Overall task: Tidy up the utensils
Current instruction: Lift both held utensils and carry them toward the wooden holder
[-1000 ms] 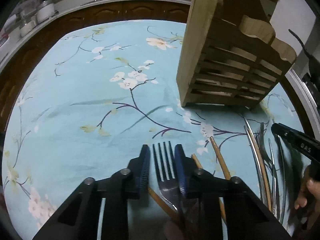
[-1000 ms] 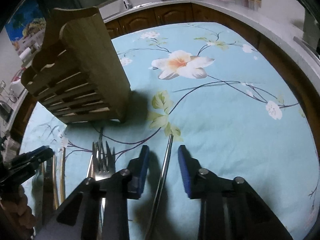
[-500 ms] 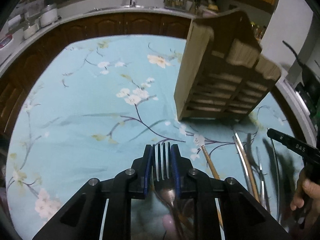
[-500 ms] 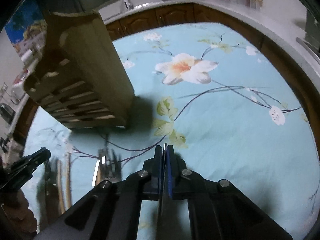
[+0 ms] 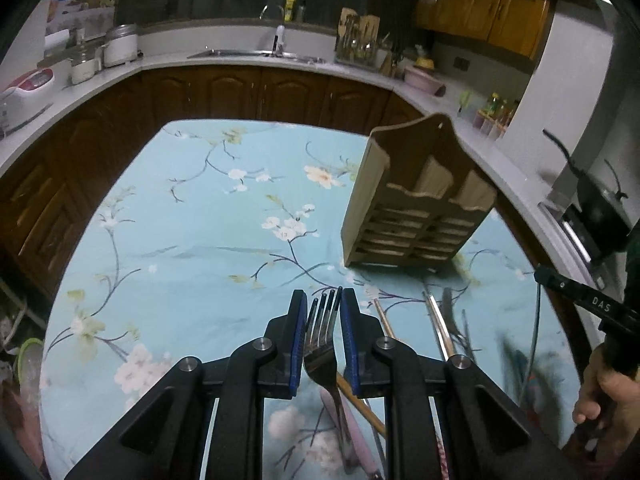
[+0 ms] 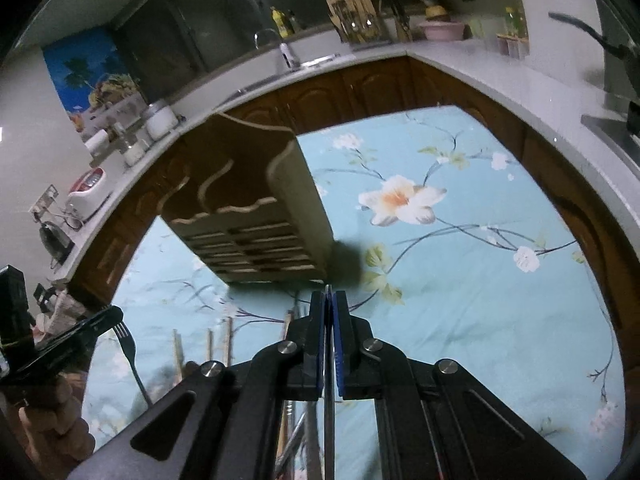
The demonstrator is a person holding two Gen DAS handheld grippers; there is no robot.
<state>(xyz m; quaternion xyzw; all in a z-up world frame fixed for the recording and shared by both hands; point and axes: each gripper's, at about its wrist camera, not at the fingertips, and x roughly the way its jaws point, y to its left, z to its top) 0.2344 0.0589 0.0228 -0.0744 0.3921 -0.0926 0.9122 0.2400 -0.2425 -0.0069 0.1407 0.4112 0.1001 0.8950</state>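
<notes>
A metal fork [image 5: 322, 320] with a pink handle is clamped by its head in my left gripper [image 5: 322, 304], tines pointing forward, lifted above the blue flowered tablecloth [image 5: 200, 240]. My right gripper [image 6: 329, 300] is shut on a thin metal utensil [image 6: 329, 400] seen edge-on; its kind is unclear. A slatted wooden utensil holder [image 5: 416, 208] stands ahead and to the right in the left wrist view. In the right wrist view the holder [image 6: 256, 216] is ahead to the left. The same fork [image 6: 127, 344] shows at the lower left of that view.
Several loose utensils [image 5: 438, 328], among them wooden chopsticks [image 5: 384, 320], lie on the cloth in front of the holder. A person's hand [image 5: 600, 392] holds the other gripper at the right edge. Dark cabinets and a white counter [image 5: 240, 58] ring the table.
The left jaws closed on the fork and the right jaws on the thin utensil. Both grippers then rose, so the table and holder look farther away and lower.
</notes>
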